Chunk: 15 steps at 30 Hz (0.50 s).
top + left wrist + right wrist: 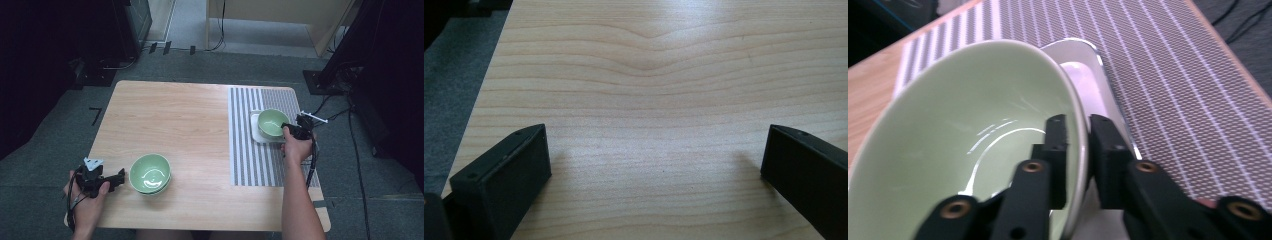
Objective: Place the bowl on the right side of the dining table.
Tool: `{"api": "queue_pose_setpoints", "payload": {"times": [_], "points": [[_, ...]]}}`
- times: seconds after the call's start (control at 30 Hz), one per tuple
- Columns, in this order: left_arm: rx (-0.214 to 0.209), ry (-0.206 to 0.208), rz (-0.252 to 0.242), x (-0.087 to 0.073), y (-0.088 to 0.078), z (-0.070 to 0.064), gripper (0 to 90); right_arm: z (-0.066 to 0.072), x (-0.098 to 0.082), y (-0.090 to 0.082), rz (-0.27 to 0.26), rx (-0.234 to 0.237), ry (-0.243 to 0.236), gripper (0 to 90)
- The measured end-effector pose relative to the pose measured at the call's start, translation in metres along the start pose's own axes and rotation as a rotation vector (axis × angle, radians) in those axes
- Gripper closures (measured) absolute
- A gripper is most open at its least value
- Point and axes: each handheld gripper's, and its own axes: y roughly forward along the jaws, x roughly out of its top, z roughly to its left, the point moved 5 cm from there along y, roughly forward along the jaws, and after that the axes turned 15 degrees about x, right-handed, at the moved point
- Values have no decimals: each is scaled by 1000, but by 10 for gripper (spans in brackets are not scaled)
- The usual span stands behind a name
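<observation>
Green bowl (963, 150) pinched by right gripper (1079, 150)

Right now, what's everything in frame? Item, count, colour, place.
green bowls: at least two; the near-left ones look stacked, count unclear; one on the white dish, its rim pinched
white dish: one, white, squarish, on the striped mat
striped mat: one, grey and white stripes, covering the table's right part
table: one, light wood
floor: grey carpet around the table, cables and dark equipment at the far edges
left gripper: black, jaws wide apart and empty, low over the near-left table beside the stacked bowls
right gripper: black, jaws closed on the far bowl's rim, one inside and one outside
hands: two, one on each gripper
</observation>
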Motion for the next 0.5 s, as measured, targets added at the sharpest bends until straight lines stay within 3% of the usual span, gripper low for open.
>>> {"api": "queue_pose_setpoints", "payload": {"times": [0.03,0.07,0.13,0.2,0.23,0.3,0.37,0.4,0.47,0.5], "points": [[0,0,0,0,0,0,0,0,0,0,0,0,0,715],[0,0,0,0,0,0,0,1,0,0,-2,25,-8,598],[0,0,0,0,0,0,0,3,0,-2,7,22,-33,538],[0,0,0,0,0,0,0,7,1,-5,-15,18,-93,445],[0,0,0,0,0,0,0,7,1,-5,-15,18,-93,445],[0,0,0,0,0,0,0,14,3,-10,-52,24,-157,278],[0,0,0,0,0,0,0,16,4,-13,-67,42,-159,260],[0,0,0,0,0,0,0,18,6,-17,-77,26,-183,275],[0,0,0,0,0,0,0,19,6,-19,-76,26,-182,279],[-1,2,0,0,0,0,0,20,6,-22,-78,49,-193,299]]}}
